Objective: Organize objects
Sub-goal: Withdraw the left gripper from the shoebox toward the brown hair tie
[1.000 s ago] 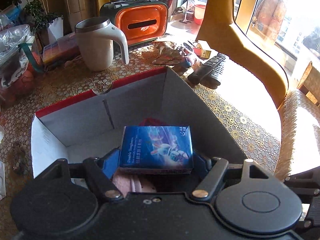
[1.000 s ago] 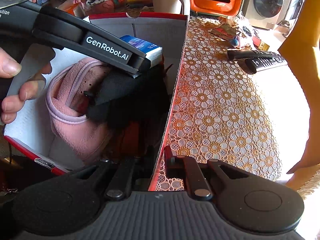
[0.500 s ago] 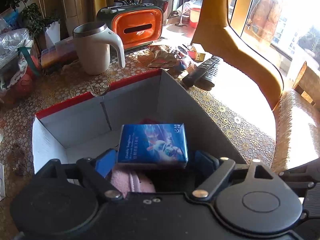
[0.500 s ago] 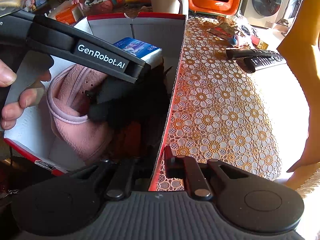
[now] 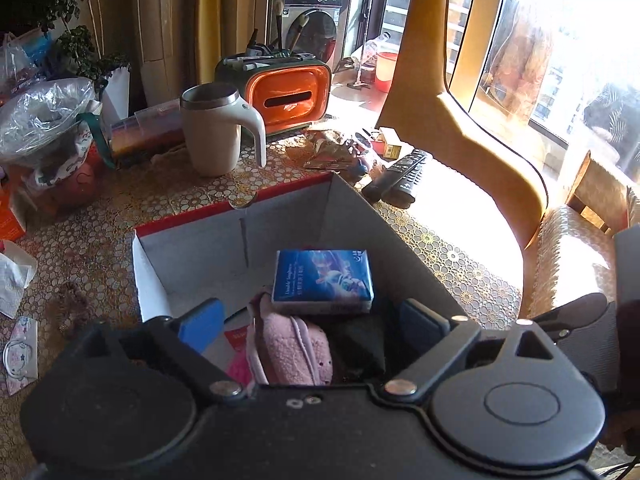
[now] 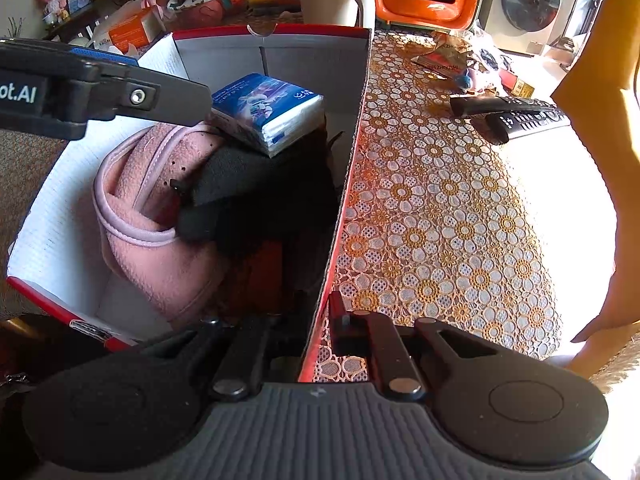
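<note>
A cardboard box (image 5: 280,236) with a red rim and grey inside stands on the lace tablecloth. A blue tissue pack (image 5: 323,280) lies in it on top of a pink fleece pouch (image 5: 292,352) and a black cloth (image 5: 356,344). My left gripper (image 5: 310,326) hovers above and short of the pack. Its jaws are opening, and its blue pads (image 5: 200,324) stand clear of the pack with nothing between them. One of its fingers (image 6: 160,96) crosses the right wrist view over the box. My right gripper (image 6: 316,340) is shut on the box's right wall (image 6: 352,168) at the near corner.
Beyond the box stand a cream mug (image 5: 216,136) and an orange tissue holder (image 5: 288,96). Snack packets (image 5: 332,148) and two black remotes (image 5: 400,176) lie to the right, near a yellow chair back (image 5: 460,128). Plastic bags (image 5: 44,116) crowd the left.
The left jaws have spread off the tissue pack, and that gripper has drawn back and up. The pack stays on the pink pouch. The right gripper has not moved.
</note>
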